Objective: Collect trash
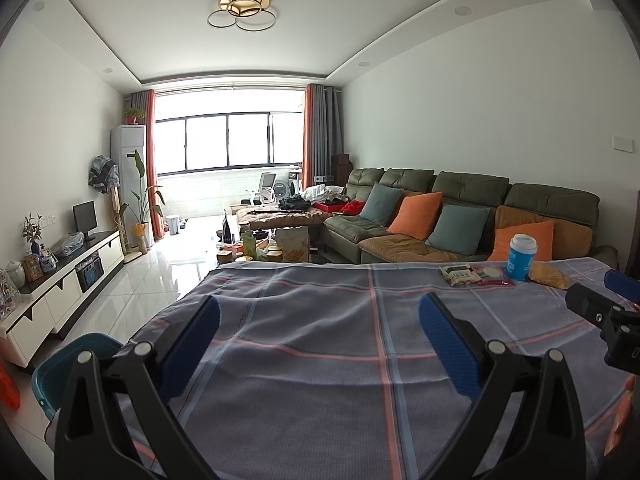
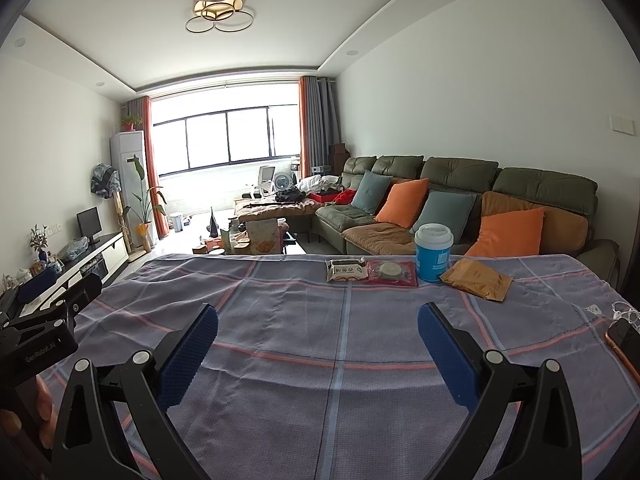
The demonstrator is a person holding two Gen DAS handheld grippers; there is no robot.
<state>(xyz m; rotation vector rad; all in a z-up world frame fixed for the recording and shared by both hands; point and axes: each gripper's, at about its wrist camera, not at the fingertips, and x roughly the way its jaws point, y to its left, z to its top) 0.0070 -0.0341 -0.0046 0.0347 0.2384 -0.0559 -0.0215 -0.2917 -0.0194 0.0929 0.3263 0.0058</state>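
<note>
Plaid cloth (image 2: 320, 360) over a living-room counter, trash not yet touched. Far left, off the counter's edge: teal bin (image 1: 60, 364) on the floor, contents out of sight, likely the place for the trash. Left claw (image 1: 320, 344) spread wide over bare cloth, nothing between its blue pads (image 1: 192, 348). Right claw (image 2: 318, 352) likewise wide and empty, level with the left one and just beside it. Well ahead, along the far edge toward the right, four pieces in a row: pale snack wrapper (image 2: 347, 271), touching or slightly overlapping a red packet (image 2: 392, 274); then an upright blue cup (image 2: 433, 257) with a white lid, just beside the packet; then a flat brown pouch (image 2: 476, 283) close against the cup's base. Near the right edge, a phone (image 2: 624, 344) with a white cable, probably not trash. Behind, a green sofa (image 2: 460, 184) with orange and teal cushions.

Nothing collected so far, by the look of it: all four pieces on the cloth, well apart from both claws. Everything left to do: reach, grip each piece, carry it left to the bin.
</note>
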